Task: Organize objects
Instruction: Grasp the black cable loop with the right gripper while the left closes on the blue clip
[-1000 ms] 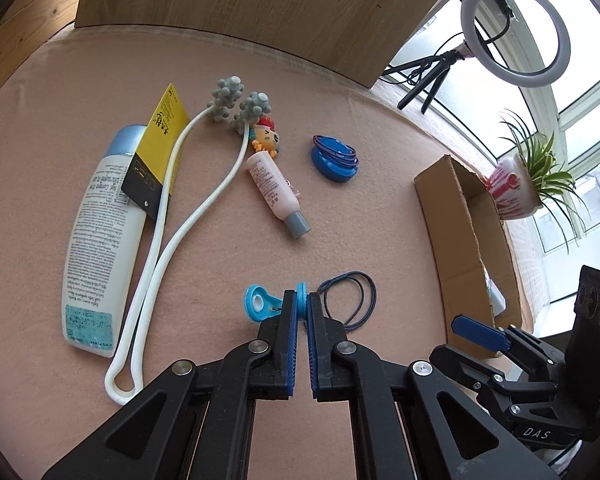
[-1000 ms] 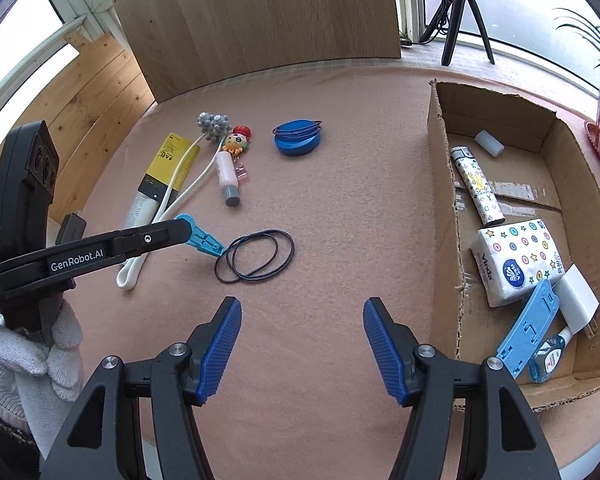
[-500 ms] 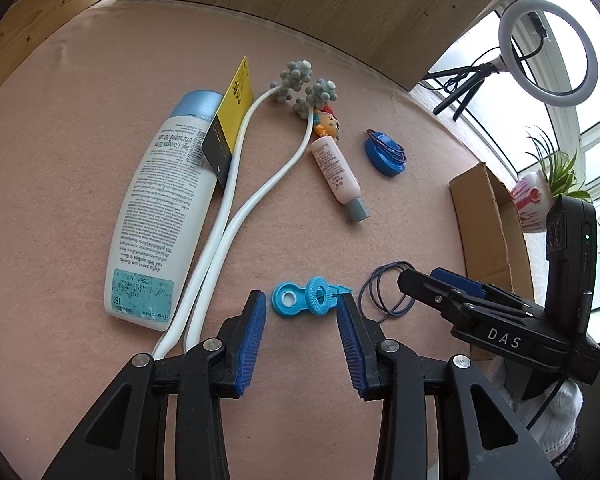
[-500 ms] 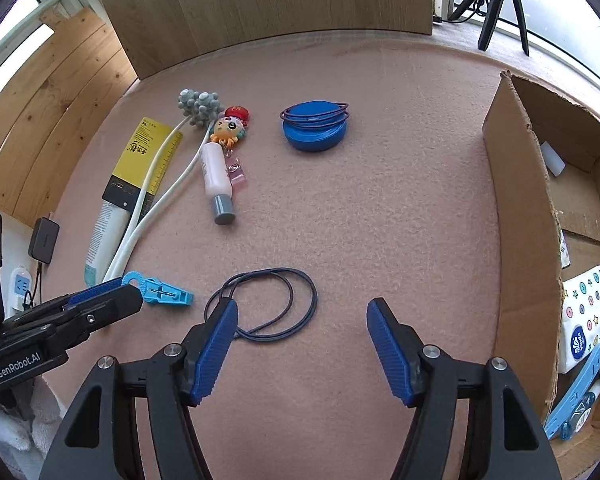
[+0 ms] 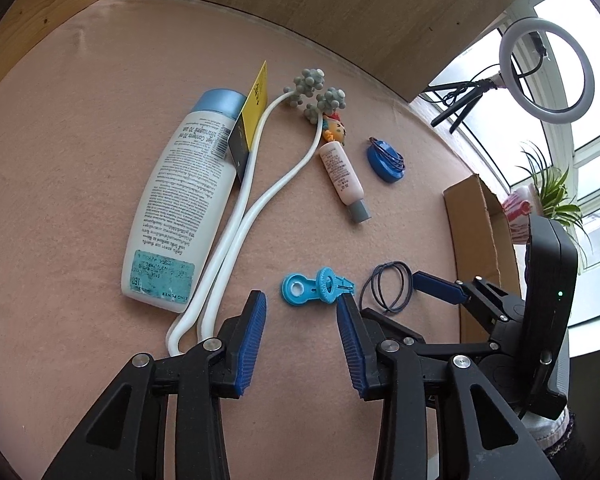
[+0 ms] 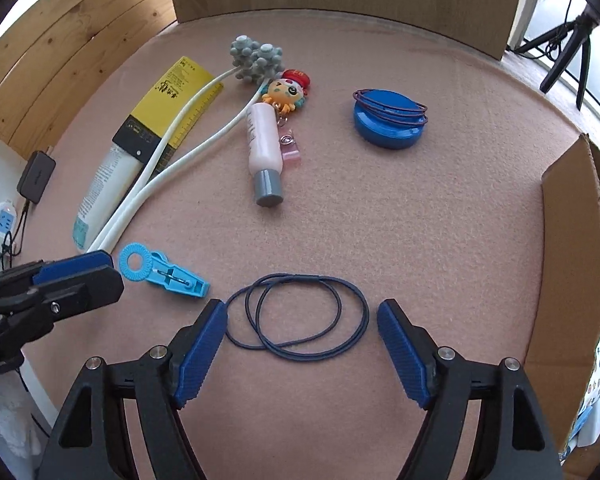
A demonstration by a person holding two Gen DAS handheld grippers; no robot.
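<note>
A: What is nearest the right gripper (image 6: 300,344)?

B: A loop of dark blue elastic bands (image 6: 296,316) lies flat on the pink mat (image 6: 420,220), between the two blue pads. The pads do not touch it, and the jaws are opening, already wide.

A: And the left gripper (image 5: 300,336)?

B: Its jaws stand partly apart and hold nothing. Just beyond its tips lies a light blue clip (image 5: 316,289), flat on the mat. The right-hand pad is very close to the clip's pointed end; I cannot tell whether it touches.

A: How do the clip and the bands sit to each other?

B: Side by side, near but apart. In the right wrist view the clip is left of the bands.

A: Farther out?

B: A small pink tube (image 6: 265,152) with a grey cap, and a cartoon keyring (image 6: 286,90) at its far end. To the left, a white two-armed massager (image 6: 188,136) with grey knobbly heads lies across a yellow and black card (image 6: 168,100), which rests on a big white bottle (image 5: 184,208). Right of the tube, well apart, is a round blue tin (image 6: 388,118) with bands over its lid.

A: The box?

B: A cardboard box (image 6: 572,240) stands at the mat's right edge.
</note>
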